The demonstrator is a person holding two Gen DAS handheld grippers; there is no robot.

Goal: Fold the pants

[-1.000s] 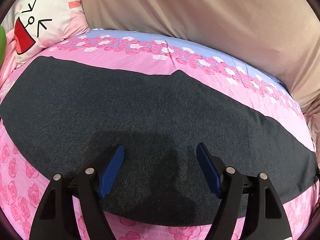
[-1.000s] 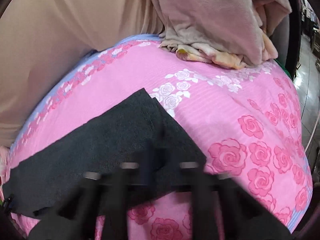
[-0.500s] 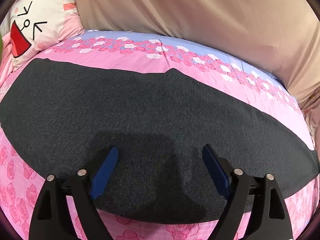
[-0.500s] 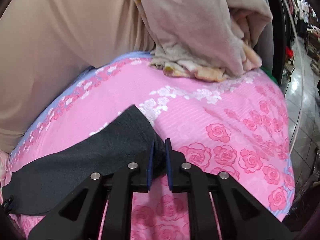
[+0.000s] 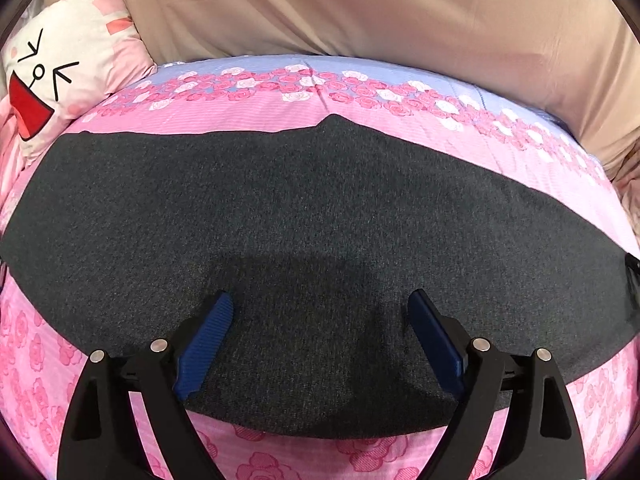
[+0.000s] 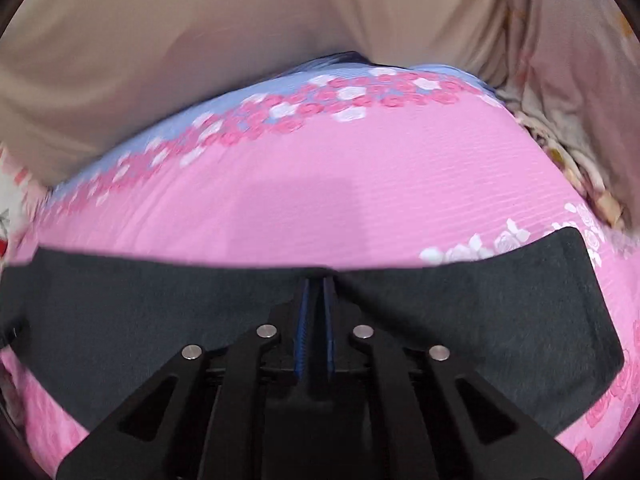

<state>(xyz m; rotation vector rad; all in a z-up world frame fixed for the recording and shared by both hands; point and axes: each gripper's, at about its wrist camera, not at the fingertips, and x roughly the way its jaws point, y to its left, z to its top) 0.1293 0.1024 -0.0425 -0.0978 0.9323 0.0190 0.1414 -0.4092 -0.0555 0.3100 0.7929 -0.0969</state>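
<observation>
Dark grey pants (image 5: 320,220) lie flat in a long band across the pink rose bedsheet (image 5: 248,120). My left gripper (image 5: 320,308) is open, its blue pads spread wide just above the pants' near middle. In the right wrist view the pants (image 6: 500,312) stretch left to right. My right gripper (image 6: 316,280) is shut on the pants' far edge, with cloth pinched between the blue pads.
A beige cloth wall (image 5: 360,8) rises behind the bed. A white cartoon-face pillow (image 5: 52,72) sits at the far left. A bundled pale blanket (image 6: 568,152) lies at the right of the bed.
My right gripper closed on the pants' edge and swung left with it, so the pants' far edge now lies across its view. My left gripper stayed open and hardly moved.
</observation>
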